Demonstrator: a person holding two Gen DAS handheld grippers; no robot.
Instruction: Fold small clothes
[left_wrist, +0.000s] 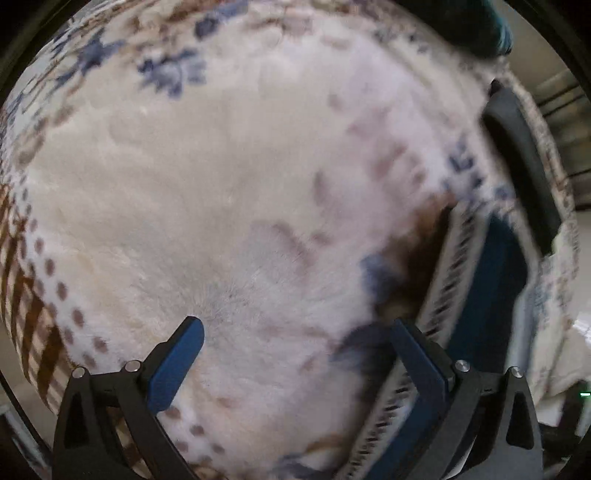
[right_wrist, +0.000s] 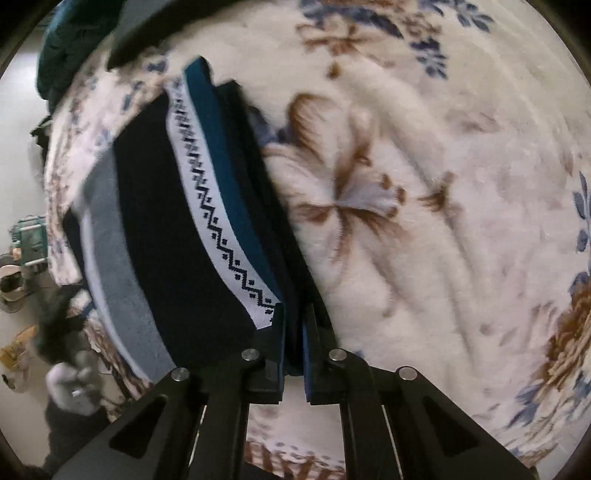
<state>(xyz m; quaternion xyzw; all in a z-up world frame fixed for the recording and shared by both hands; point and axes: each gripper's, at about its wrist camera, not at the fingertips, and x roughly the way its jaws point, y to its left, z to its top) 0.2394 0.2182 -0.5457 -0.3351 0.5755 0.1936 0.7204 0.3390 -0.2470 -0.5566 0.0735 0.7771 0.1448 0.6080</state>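
Note:
A small knit sweater (right_wrist: 177, 229), dark navy with a white zigzag band, a teal stripe and a grey stripe, lies folded on a cream fleece blanket (right_wrist: 443, 221). My right gripper (right_wrist: 293, 314) is shut on the sweater's near edge, with fabric pinched between the blue pads. In the left wrist view the same sweater (left_wrist: 480, 280) shows blurred at the right, beside my right finger. My left gripper (left_wrist: 295, 332) is open and empty above the blanket (left_wrist: 221, 184), its blue fingertips (left_wrist: 177, 365) wide apart.
The blanket has blue and brown flower prints. A dark teal garment (right_wrist: 70, 44) lies at its far edge. A black curved object (left_wrist: 524, 162) rests on the blanket beyond the sweater. The floor with small clutter (right_wrist: 18, 266) shows past the blanket's left edge.

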